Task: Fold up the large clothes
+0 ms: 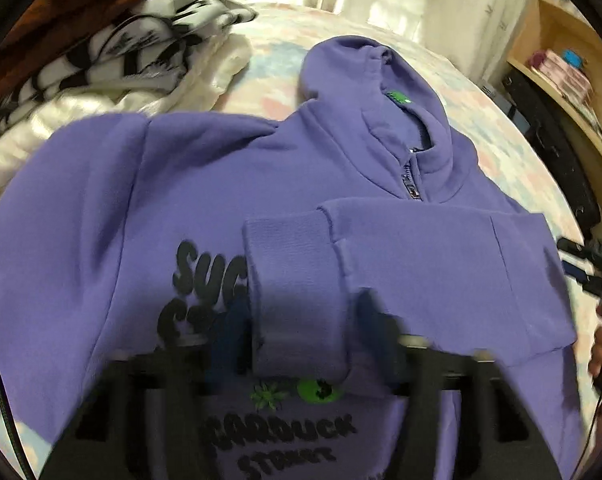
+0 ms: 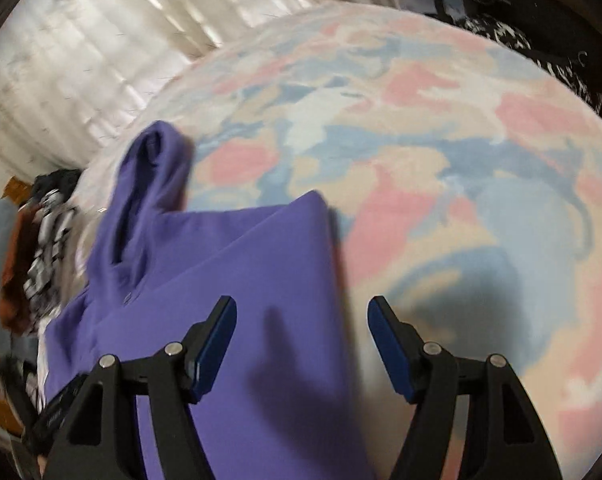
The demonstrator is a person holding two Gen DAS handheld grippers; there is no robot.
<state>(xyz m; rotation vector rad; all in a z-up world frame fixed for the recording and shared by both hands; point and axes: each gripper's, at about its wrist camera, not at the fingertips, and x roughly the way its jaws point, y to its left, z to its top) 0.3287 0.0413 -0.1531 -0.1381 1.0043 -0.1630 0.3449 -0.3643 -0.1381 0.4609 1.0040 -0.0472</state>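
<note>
A purple zip hoodie with dark chest lettering lies face up on the bed, hood at the far end. Its right sleeve is folded across the chest. My left gripper is blurred; the sleeve's ribbed cuff sits between its blue pads, and the jaws stand wide around it. In the right wrist view the hoodie shows from the side, hood at the left. My right gripper is open and empty above the hoodie's edge.
The bed has a pink, blue and cream cover. A pile of black-and-white and white clothes lies at the back left. A wooden shelf stands at the right. Curtains hang behind the bed.
</note>
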